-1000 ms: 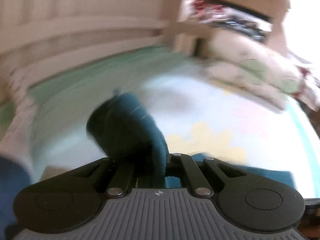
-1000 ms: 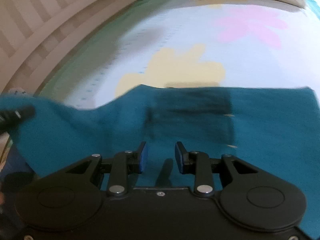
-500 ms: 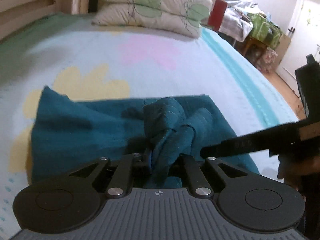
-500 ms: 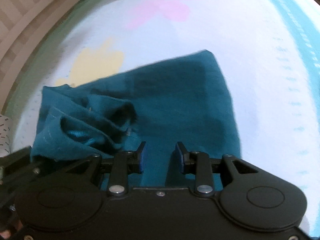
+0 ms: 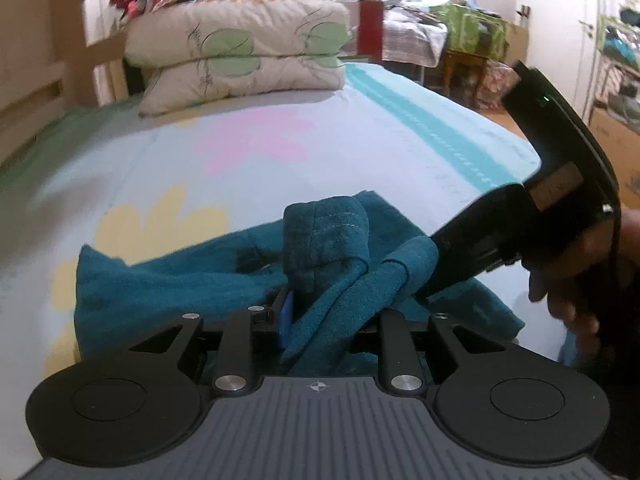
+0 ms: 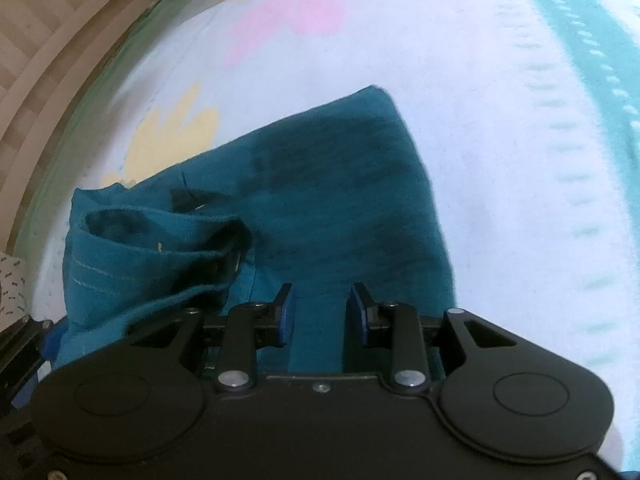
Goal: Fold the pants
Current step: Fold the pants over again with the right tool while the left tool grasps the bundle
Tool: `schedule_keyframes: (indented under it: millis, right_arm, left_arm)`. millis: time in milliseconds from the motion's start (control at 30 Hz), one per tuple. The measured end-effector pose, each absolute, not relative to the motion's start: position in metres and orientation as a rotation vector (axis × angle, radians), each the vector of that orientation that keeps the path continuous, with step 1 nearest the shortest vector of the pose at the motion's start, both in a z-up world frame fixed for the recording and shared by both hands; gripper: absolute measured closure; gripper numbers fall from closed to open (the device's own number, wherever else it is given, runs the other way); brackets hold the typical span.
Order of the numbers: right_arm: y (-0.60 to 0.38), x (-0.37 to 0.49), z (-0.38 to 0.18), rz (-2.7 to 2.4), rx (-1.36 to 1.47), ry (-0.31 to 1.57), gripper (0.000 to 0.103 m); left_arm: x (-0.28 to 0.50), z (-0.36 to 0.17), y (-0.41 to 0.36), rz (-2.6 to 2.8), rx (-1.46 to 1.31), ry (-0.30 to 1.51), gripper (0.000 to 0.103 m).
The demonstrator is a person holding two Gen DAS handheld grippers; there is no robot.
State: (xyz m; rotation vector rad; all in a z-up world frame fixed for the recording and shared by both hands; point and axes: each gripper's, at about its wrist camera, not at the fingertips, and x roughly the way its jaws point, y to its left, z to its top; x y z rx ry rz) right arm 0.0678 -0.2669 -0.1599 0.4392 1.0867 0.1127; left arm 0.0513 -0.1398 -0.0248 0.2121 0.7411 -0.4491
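Lying on bed point(image 5: 400, 152): pants point(image 6: 340, 208), 1 fold laid over, hems bunched at 9 o'clock, not yet squared. Left gripper point(image 5: 320, 320) spreading off that bunch; right gripper point(image 6: 320, 312) spread, gripping nothing

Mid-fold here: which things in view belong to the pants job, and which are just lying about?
Job:
- teal pants
- left gripper, jaws just opening, cloth bunched between
- right gripper, open over the pants
- bed sheet, the work surface

Lying about:
- stacked pillows
- clutter beyond the bed
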Motion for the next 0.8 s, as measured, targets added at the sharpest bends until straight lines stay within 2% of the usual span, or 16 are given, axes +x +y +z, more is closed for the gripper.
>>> schedule_keyframes:
  millis: [333,500,600,733,800]
  right_arm:
    - [-0.301,0.059,-0.151,0.086,0.611,1.058,0.058]
    - [-0.311,0.056,-0.141,0.115,0.728,1.013,0.053]
    - [-0.298,0.059,-0.137,0.185,0.673,1.030,0.051]
    - [-0.266,0.064,-0.137,0.267,0.468,1.105,0.051]
    - [-0.253,0.066,-0.146,0.320,0.453,1.132,0.051]
  left_arm:
    - [0.038,-0.031,-0.138,-0.477,0.239,0.711,0.077]
    - [0.042,-0.031,-0.094,-0.414,-0.023,0.727,0.077]
    - [0.051,-0.030,-0.069,-0.365,-0.171,0.738,0.077]
    - [0.060,-0.022,-0.059,-0.361,-0.214,0.719,0.077]
    - [0.062,-0.018,-0.059,-0.364,-0.209,0.709,0.077]
